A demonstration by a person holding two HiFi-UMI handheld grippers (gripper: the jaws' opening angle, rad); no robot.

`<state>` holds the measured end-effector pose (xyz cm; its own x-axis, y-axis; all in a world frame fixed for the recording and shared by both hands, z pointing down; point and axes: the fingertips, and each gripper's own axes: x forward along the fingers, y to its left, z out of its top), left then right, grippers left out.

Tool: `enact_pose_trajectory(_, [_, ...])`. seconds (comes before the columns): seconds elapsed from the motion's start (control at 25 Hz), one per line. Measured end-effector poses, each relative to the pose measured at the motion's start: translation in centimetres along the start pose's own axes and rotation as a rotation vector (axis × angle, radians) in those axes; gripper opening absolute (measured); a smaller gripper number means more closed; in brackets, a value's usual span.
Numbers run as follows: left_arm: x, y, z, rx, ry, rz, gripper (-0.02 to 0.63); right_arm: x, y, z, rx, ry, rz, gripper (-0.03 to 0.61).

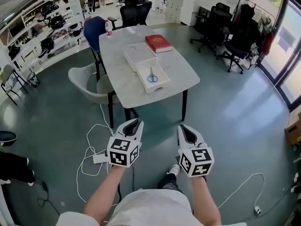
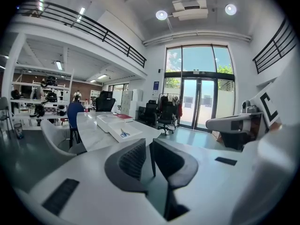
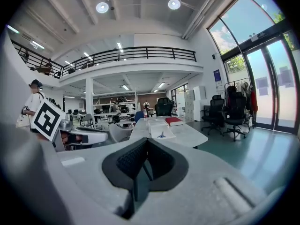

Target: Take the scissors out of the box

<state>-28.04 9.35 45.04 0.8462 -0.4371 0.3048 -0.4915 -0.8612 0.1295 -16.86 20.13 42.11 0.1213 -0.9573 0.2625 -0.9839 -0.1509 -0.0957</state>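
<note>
Blue-handled scissors (image 1: 152, 77) lie in a shallow white box (image 1: 160, 84) near the front edge of a pale table (image 1: 178, 67). Both grippers are held over the floor well short of the table. My left gripper (image 1: 134, 124) is shut with nothing in it. To its right, my right gripper (image 1: 185, 128) is also shut and holds nothing. The left gripper view shows the scissors (image 2: 124, 134) far ahead past the closed left gripper (image 2: 151, 146). In the right gripper view the scissors (image 3: 161, 135) are small and distant beyond the closed right gripper (image 3: 146, 146).
Behind the box lie a second white box part (image 1: 139, 55) and a red book (image 1: 158, 43). A bottle (image 1: 108, 28) stands at the table's far corner. A pale chair (image 1: 87, 81) sits at the table's left side. White cables (image 1: 89, 149) trail on the floor.
</note>
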Motion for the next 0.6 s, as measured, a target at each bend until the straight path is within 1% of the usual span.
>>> enact_pose_trajectory(0.16, [2.8,0.4,1.4,-0.012,-0.003,0.031,0.026,2.2,-2.7,1.0,0.012,0.003,0.018,0.005])
enact_pose_trajectory(0.36, [6.9,0.2,3.1,0.006,0.002,0.087,0.032,5.0,-6.8,2.1,0.024,0.006,0.060,0.005])
enact_pose_trajectory(0.4, [7.7,0.2,3.5,0.005,0.001,0.097,0.042,5.6,-7.6,2.4,0.025,0.007,0.070,0.005])
enact_pose_trajectory(0.48, [9.3,0.1,4.1,-0.002,0.004,0.116,0.106,6.7,-9.0,2.8,0.024,0.010,0.093,0.005])
enact_pose_trajectory(0.6, [11.5,-0.3,4.9,-0.013,0.008,0.142,0.146,8.1,-11.2,3.7,0.018,0.012,0.128,0.005])
